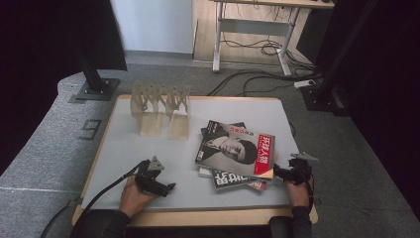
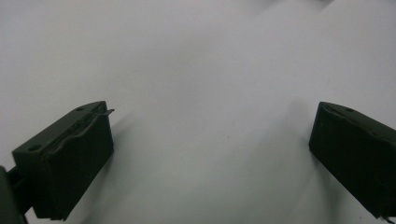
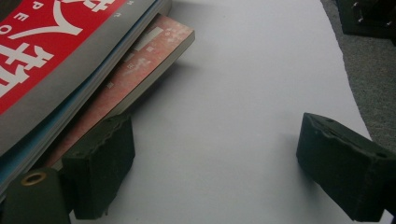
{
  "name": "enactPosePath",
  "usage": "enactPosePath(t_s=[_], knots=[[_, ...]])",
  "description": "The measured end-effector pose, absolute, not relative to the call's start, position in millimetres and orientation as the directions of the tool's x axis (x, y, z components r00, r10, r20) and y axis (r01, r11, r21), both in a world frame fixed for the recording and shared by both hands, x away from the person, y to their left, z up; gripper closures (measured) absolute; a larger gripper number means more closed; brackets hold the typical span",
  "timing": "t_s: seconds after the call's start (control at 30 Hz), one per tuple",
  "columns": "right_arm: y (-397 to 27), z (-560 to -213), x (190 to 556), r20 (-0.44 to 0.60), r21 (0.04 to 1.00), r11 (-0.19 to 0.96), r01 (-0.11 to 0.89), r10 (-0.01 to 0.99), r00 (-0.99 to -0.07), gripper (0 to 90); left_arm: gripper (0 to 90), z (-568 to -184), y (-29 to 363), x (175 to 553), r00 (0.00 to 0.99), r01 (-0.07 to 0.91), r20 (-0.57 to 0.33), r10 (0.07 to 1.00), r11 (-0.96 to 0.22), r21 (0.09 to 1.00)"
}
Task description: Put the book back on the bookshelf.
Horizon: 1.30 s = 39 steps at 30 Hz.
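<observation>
Right gripper (image 3: 212, 154) open beside magazine stack (image 1: 236, 153), nothing clamped; left gripper (image 2: 210, 154) open (idle on table (image 1: 148, 148)). Risk: jaw nudges stack, top magazine slides off.

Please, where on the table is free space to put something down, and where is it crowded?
Free: the wide bare strip of the table between the wooden rack and the left tool, and the far right corner behind the magazine stack. Also the near edge between the two hands. Crowded: the right side, where the right tool sits against the stack.
</observation>
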State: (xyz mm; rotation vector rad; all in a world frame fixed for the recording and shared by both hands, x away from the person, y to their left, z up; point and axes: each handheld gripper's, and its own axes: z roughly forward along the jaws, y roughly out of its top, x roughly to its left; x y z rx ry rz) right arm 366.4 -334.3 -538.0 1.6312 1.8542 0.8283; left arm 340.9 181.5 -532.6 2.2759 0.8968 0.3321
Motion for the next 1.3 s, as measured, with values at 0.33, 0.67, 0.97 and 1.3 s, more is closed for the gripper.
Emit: enactPosePath(t_s=[0.33, 0.67, 0.97, 1.3], knots=[[-334, -538, 366, 0.006, 0.741, 0.082, 0.666, 0.992, -0.129, 11.0, 0.0, -533, 182, 341, 0.733, 0.514, -0.009, 0.68, -0.546, 0.661], [-334, -538, 366, 0.007, 0.742, 0.082, 0.666, 0.991, -0.131, 11.0, 0.0, -533, 182, 341, 0.733, 0.515, -0.009, 0.68, -0.547, 0.66], [-337, -537, 366, 0.039, 0.748, 0.063, 0.661, 0.99, -0.139, 9.8, 0.0, -532, 180, 340, 0.726, 0.519, -0.006, 0.688, -0.542, 0.662], [-345, -533, 360, 0.081, 0.753, 0.048, 0.656, 0.983, -0.164, 8.8, 1.6, -518, 177, 342, 0.745, 0.521, -0.076, 0.663, -0.506, 0.687]])
